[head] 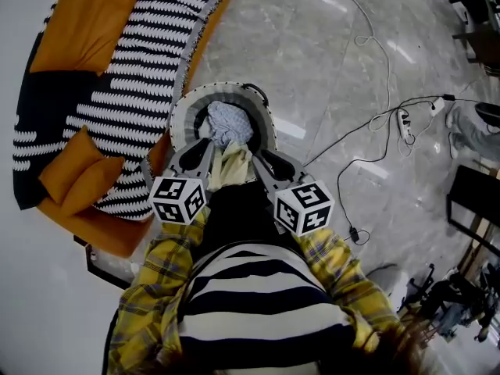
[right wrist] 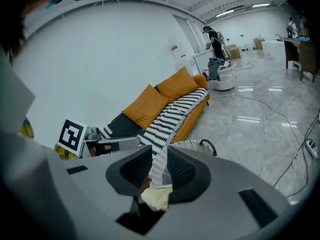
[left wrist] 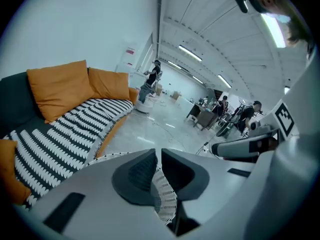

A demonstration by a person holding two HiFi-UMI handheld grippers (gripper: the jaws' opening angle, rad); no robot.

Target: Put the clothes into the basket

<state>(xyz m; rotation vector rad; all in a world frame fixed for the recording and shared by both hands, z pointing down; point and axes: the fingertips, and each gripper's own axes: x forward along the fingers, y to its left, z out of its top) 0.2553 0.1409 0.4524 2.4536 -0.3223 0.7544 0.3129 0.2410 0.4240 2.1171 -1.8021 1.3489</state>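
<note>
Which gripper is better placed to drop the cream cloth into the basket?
Right. The right gripper grips the cream cloth above the basket; the left gripper is shut, with no cloth seen between its jaws.

two grippers (head: 209,142) (head: 252,151), one basket (head: 186,105), two garments (head: 228,123) (head: 228,170), one sofa (head: 117,92)

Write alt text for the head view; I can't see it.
A person's left claw and right claw together hold a pale cloth at the near rim of a round basket holding a blue garment. An orange sofa stands left.
</note>
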